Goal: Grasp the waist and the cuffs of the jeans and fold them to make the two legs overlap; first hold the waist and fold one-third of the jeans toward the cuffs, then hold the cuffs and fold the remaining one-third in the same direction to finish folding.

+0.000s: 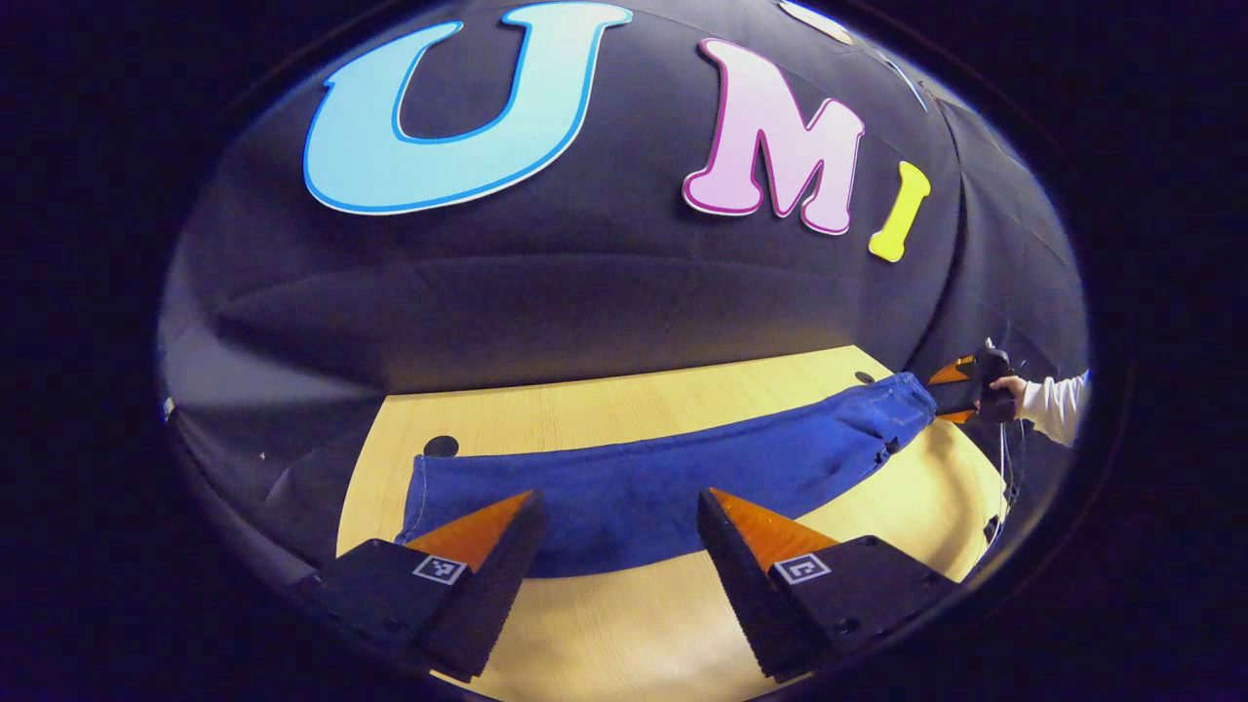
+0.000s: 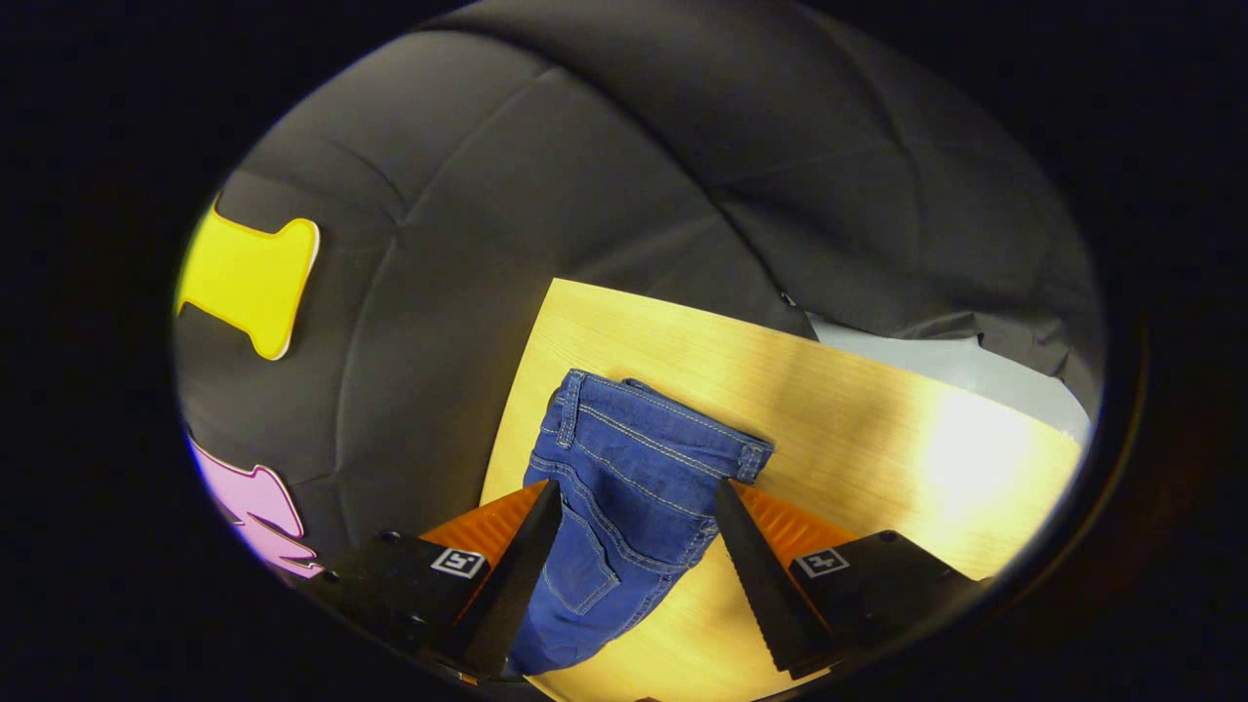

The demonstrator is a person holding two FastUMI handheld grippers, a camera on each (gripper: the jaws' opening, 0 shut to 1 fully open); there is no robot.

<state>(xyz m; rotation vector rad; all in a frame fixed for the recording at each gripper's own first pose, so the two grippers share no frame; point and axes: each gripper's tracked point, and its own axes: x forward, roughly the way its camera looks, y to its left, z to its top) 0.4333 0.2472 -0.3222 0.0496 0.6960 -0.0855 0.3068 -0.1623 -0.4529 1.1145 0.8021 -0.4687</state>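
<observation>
left hand-held gripper (image 1: pixel 619 512) spread | jeans (image 1: pixel 663 478) flat just beyond fingertips

Left gripper view faces the jeans (image 1: pixel 634 487) sidelong; right gripper view looks down their waist end.

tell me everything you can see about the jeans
The jeans are blue denim with pale contrast stitching, laid flat and stretched long across the wooden table. They look already folded lengthwise, one leg over the other. The right gripper view shows the waist end: waistband, belt loops, seams and a back pocket. In the left gripper view the cuff end lies near a dark round hole in the table. The left gripper and the right gripper are both open; whether either touches the cloth is unclear.
</observation>
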